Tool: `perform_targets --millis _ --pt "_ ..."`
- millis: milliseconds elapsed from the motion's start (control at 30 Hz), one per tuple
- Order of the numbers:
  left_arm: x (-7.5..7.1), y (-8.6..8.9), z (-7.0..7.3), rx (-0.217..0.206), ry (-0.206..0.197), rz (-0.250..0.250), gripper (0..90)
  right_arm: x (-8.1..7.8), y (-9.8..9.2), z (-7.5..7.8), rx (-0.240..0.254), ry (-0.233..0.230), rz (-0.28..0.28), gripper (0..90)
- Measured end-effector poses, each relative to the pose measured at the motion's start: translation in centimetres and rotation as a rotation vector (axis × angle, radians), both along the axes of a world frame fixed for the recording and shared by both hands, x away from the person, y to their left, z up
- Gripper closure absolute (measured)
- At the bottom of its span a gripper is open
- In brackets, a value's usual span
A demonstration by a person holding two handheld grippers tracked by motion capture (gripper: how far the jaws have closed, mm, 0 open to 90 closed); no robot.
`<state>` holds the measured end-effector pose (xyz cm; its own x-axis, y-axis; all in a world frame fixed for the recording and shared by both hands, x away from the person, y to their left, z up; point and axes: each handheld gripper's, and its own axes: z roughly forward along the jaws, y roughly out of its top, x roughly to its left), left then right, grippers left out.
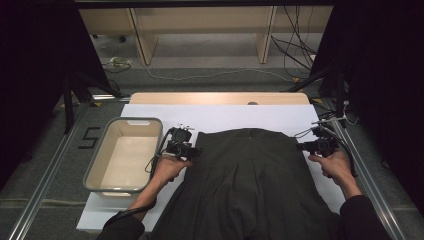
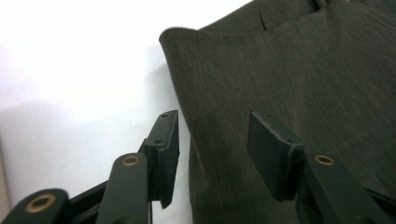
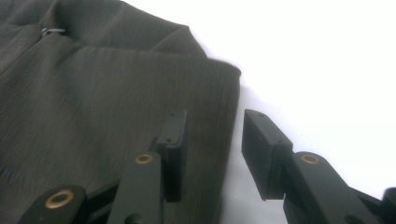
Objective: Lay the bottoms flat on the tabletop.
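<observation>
A dark grey-green pleated garment [image 1: 250, 175] lies flat on the white sheet [image 1: 225, 116], waistband away from me. My left gripper [image 1: 194, 151] sits at the garment's upper left corner. In the left gripper view its jaws [image 2: 212, 128] stand apart above the garment's left edge [image 2: 187, 93], and no pad presses the cloth. My right gripper [image 1: 303, 146] is at the upper right corner. Its jaws [image 3: 215, 126] are also apart, straddling the garment's right edge [image 3: 229, 102] without gripping it. A small metal fastener [image 3: 50, 31] shows on the waistband.
A grey plastic bin [image 1: 127, 121] with a pale inside stands on the sheet left of the left gripper. The wooden table's far edge [image 1: 220, 97] lies beyond the sheet. Metal rails [image 1: 45, 180] run along both sides, with cables on the floor behind.
</observation>
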<state>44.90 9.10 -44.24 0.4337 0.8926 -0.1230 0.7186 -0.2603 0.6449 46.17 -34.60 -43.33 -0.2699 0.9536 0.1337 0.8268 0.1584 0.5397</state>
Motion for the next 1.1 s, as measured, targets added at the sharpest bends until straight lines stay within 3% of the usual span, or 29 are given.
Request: perform_targets --millis 167,367,467,533,633,833,1100 --pt "1.3 -0.4 -0.4 -0.019 0.006 -0.002 57.0 1.4 0.8 -0.7 -0.005 0.022 0.004 60.5" --pt "2.6 -0.9 -1.2 -0.005 0.035 0.006 64.4 2.3 1.3 -1.8 -0.005 0.059 0.0 60.3" --pt "2.9 -1.0 -1.8 -0.044 0.052 0.017 74.3 2.4 1.5 -2.2 -0.017 0.072 0.0 66.7" --pt "2.9 -1.2 -2.0 -0.04 0.055 0.011 83.8 2.4 1.6 -2.2 -0.029 0.066 0.006 75.8" --pt "2.9 -1.1 -1.9 -0.039 0.052 0.001 87.8 2.4 1.6 -2.0 -0.031 0.054 0.013 86.4" --pt "2.8 -0.2 -0.2 -0.089 0.022 0.005 88.3 2.1 1.7 0.0 -0.057 -0.013 0.019 88.1" --pt "3.4 1.1 2.6 -0.164 -0.039 0.033 88.3 2.9 2.0 4.9 -0.065 -0.134 -0.013 88.2"
